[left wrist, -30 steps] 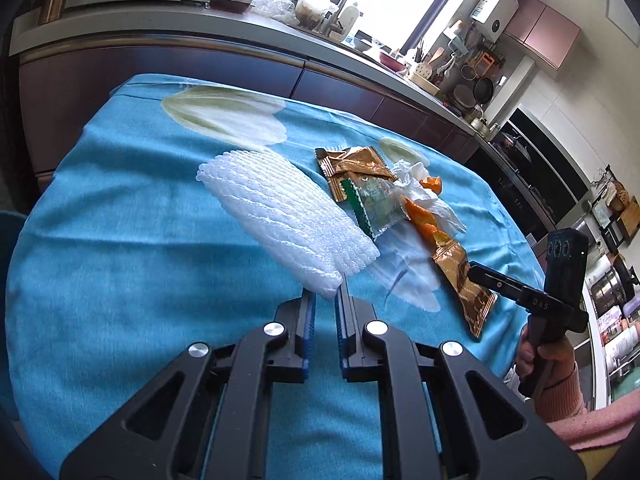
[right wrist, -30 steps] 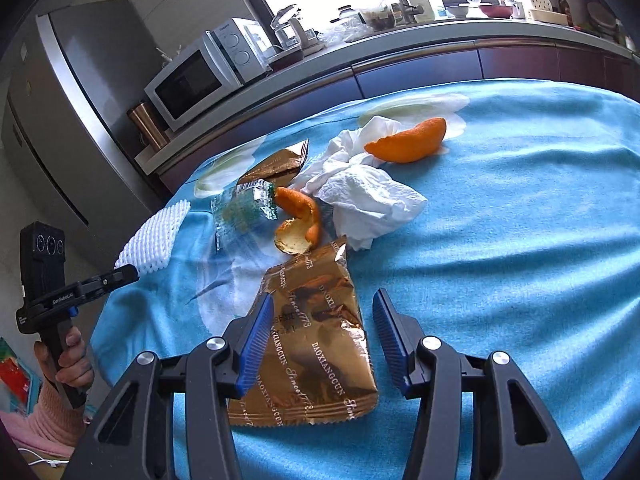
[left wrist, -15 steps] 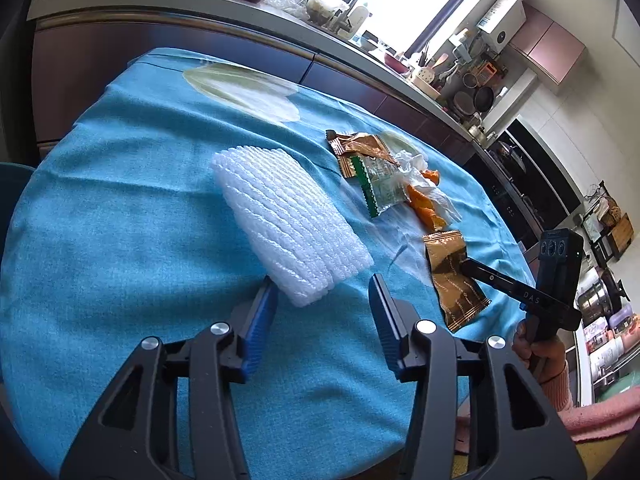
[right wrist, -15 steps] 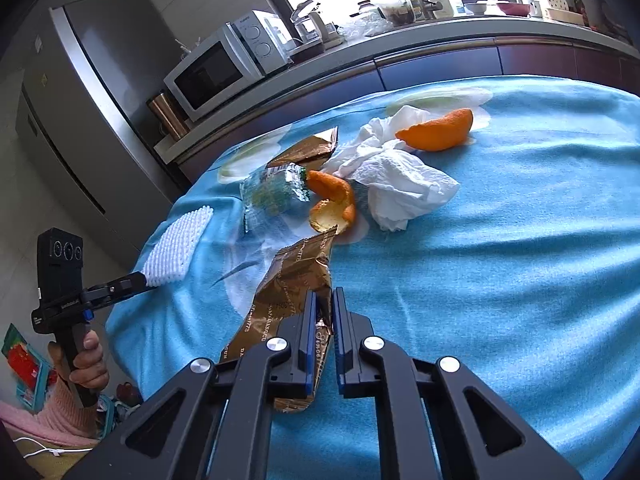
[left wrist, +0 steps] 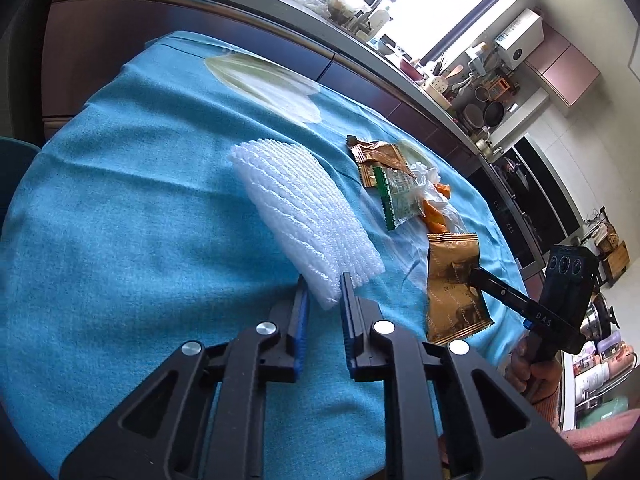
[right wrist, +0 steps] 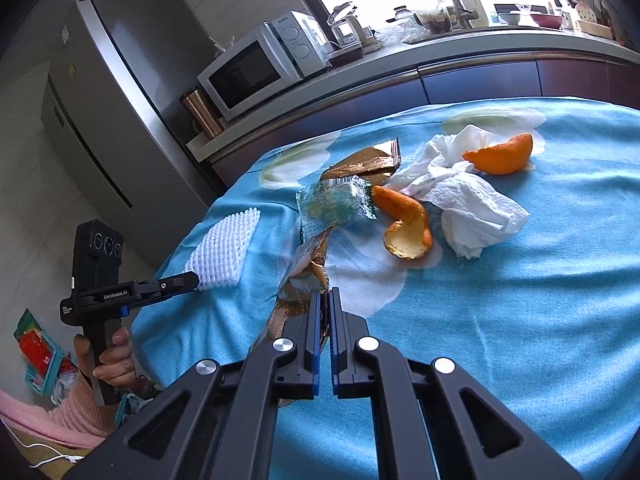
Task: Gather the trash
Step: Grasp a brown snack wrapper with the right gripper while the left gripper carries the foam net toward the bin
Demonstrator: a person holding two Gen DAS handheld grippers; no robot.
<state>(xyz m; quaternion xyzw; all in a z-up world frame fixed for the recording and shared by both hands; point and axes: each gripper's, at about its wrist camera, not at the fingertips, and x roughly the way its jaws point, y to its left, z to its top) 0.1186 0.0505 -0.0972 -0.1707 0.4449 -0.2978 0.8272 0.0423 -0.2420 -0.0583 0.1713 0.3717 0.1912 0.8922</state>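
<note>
Collecting has barely begun: left claw [left wrist: 323, 280] has just closed on the white foam net sleeve [left wrist: 304, 216], right claw [right wrist: 324, 300] pinches the gold foil wrapper [right wrist: 300, 280]; beyond that wrapper, orange peels [right wrist: 408, 228] and crumpled white tissue [right wrist: 472, 204] remain on the blue-clothed desk [right wrist: 540, 300].

Gold wrapper [right wrist: 304, 276] lower end hidden behind right tool [right wrist: 325, 300].
</note>
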